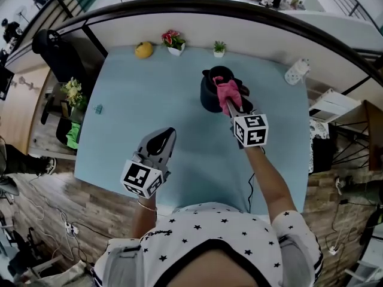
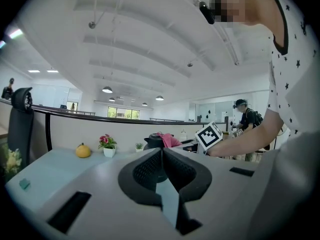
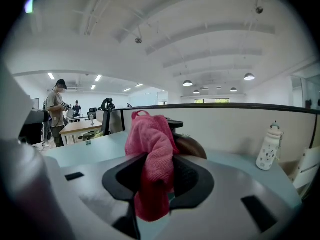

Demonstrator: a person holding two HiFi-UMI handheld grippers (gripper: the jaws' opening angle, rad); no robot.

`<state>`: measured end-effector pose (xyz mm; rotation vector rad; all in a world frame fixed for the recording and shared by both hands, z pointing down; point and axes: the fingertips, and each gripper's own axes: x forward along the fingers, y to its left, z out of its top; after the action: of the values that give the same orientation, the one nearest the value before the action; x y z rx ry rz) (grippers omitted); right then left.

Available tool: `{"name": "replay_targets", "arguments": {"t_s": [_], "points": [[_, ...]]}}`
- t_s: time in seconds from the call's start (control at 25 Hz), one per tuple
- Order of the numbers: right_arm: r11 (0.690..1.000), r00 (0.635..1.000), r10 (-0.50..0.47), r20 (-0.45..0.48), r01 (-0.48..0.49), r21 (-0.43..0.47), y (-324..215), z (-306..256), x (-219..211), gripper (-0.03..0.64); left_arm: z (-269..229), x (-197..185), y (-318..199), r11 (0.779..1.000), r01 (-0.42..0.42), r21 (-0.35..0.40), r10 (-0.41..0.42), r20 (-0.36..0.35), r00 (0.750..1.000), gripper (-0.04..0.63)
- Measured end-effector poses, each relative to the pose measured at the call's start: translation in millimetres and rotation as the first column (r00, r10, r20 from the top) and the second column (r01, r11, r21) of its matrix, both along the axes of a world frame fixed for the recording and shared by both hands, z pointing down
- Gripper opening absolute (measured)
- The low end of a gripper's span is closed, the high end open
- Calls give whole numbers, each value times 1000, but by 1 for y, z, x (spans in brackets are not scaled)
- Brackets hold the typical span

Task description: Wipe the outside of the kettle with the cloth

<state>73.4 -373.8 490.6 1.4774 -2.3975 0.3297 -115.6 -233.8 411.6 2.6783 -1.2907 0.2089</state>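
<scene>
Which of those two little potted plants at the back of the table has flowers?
The left pot, beside the yellow fruit: it bears pink-red blooms. The other pot, nearer the kettle, has only green leaves.

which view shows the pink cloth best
The right gripper view: the pink cloth fills the centre, pinched between the right gripper's fingers, its folds plain. The head view shows it small, by the black kettle. The left gripper view shows only a far pink scrap above the kettle.
</scene>
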Motion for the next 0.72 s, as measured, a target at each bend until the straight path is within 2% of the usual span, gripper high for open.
{"name": "replay_targets", "arguments": {"t_s": [0.32, 0.72], "points": [[1000, 1000, -8, -16, 8, 0, 4, 8, -1, 133, 8, 8, -4, 1000, -10, -29, 10, 16, 1000, 32], [997, 999, -12, -47, 8, -83, 10, 53, -2, 135, 18, 7, -10, 999, -11, -53, 13, 29, 999, 32]]}}
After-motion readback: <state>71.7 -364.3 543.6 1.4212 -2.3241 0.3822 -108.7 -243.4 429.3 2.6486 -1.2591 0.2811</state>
